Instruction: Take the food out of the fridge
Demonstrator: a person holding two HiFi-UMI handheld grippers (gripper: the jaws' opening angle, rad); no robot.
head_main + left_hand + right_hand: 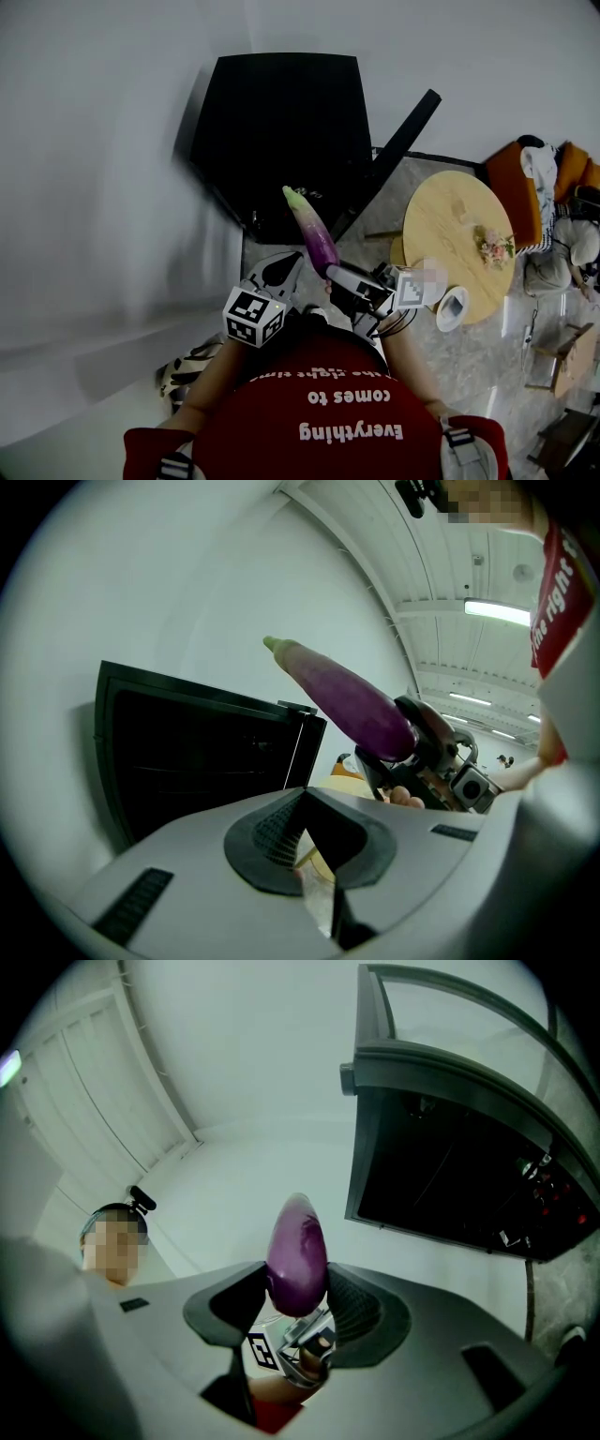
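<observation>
A long purple eggplant with a pale green tip sticks up and to the left in front of the black fridge. My right gripper is shut on its thick end. In the right gripper view the eggplant sits squeezed between both pads of the right gripper, with the open fridge at the right. My left gripper hangs just left of it, its jaws closed together and empty. The left gripper view shows the left gripper below the eggplant and the dark fridge.
The fridge door stands swung open to the right. A round wooden table with a small bunch of flowers and a white dish stands at the right. Behind it is an orange chair. A white wall fills the left.
</observation>
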